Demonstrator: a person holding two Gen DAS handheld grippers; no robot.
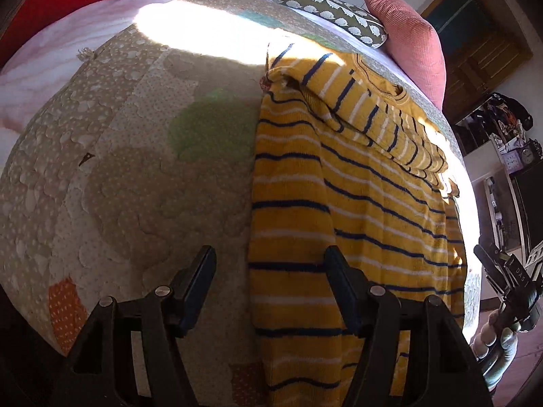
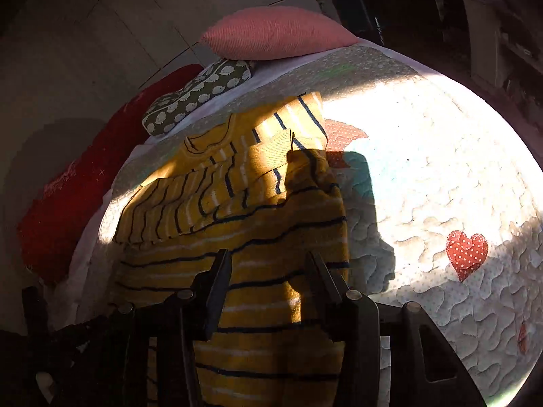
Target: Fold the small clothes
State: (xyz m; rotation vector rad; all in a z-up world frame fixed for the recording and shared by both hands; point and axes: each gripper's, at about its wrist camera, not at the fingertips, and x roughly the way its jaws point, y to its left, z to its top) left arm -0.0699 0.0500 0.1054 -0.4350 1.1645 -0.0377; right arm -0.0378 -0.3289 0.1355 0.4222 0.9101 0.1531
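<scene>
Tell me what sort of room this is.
Most likely a bedroom: a striped yellow sweater lies on a quilted patchwork bedspread, with a pink cushion and a hedgehog-print pillow at the far end.

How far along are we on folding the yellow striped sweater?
Partway. Done: a sleeve lies folded across the yellow striped sweater, whose sides look folded in on the quilt. In hand: nothing; the left gripper and right gripper are both open at its near end. Left: probably folding the bottom up toward the collar.
</scene>
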